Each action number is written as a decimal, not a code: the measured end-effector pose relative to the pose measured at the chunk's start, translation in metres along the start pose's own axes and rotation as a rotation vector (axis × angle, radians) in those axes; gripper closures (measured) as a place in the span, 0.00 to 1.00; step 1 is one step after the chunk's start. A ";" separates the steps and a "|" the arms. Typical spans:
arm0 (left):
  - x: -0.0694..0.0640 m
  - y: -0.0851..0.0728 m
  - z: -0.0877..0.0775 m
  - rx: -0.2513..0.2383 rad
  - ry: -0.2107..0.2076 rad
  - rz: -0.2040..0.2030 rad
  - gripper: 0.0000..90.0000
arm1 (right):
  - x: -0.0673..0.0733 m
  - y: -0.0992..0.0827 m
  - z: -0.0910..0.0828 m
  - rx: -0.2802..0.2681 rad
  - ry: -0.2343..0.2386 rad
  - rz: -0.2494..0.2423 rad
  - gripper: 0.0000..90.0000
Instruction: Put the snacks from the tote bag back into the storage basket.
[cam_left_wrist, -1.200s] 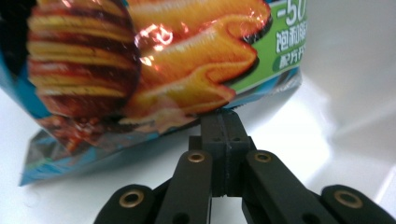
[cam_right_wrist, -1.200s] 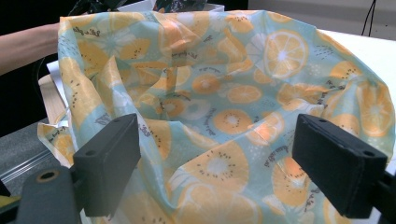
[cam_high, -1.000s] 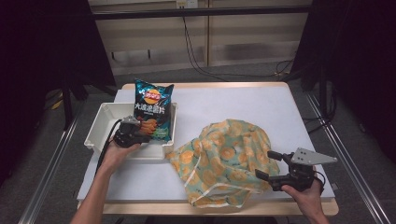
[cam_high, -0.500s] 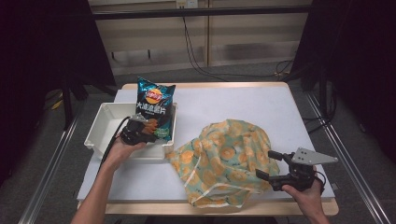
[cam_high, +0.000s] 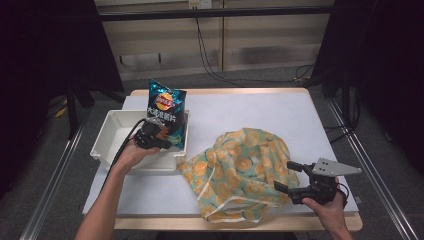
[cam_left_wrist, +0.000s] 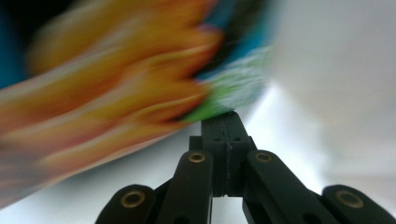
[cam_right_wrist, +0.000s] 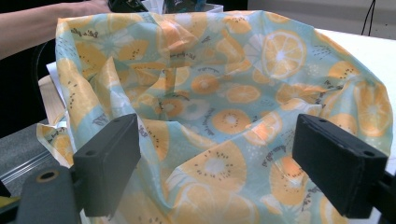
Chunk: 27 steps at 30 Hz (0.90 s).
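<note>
A blue chips bag (cam_high: 165, 107) stands upright over the right end of the white tray (cam_high: 107, 136). My left gripper (cam_high: 167, 140) is shut on its lower edge. In the left gripper view the jaws meet at the left gripper's tip (cam_left_wrist: 226, 120), pinching the blurred orange and green chips bag (cam_left_wrist: 116, 93). A fabric bag with a citrus print (cam_high: 240, 167) lies crumpled on the table at the front right. My right gripper (cam_high: 286, 176) sits at its right edge, open. The right gripper (cam_right_wrist: 219, 163) has its jaws spread wide before the fabric bag (cam_right_wrist: 224, 93), not touching it.
The white mat (cam_high: 250, 112) covers the wooden table; its back and right parts are bare. The tray's left half holds nothing. Metal rails (cam_high: 367, 160) run along both table sides. Cables (cam_high: 215, 70) lie on the floor behind.
My left gripper has carried the chips bag a little to the right and slightly up over the tray. The right gripper and the fabric bag have stayed put.
</note>
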<state>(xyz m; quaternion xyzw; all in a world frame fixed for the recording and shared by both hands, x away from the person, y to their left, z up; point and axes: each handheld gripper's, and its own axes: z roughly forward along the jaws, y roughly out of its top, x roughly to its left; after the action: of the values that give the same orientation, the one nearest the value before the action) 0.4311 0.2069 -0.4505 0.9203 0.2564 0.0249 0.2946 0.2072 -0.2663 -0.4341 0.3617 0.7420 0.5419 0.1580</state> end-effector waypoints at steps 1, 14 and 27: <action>-0.006 0.001 0.002 -0.036 0.009 -0.034 1.00 | 0.000 0.000 0.000 -0.001 -0.001 0.000 0.17; 0.006 0.010 0.008 0.006 0.072 -0.047 1.00 | -0.001 -0.001 0.002 0.009 0.004 0.006 0.17; -0.005 0.014 0.006 0.019 0.060 0.005 1.00 | 0.000 -0.001 0.002 0.008 0.004 0.001 0.17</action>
<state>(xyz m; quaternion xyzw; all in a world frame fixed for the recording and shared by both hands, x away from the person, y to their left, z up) 0.4342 0.1912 -0.4467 0.9225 0.2631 0.0509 0.2777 0.2079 -0.2654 -0.4356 0.3617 0.7442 0.5397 0.1549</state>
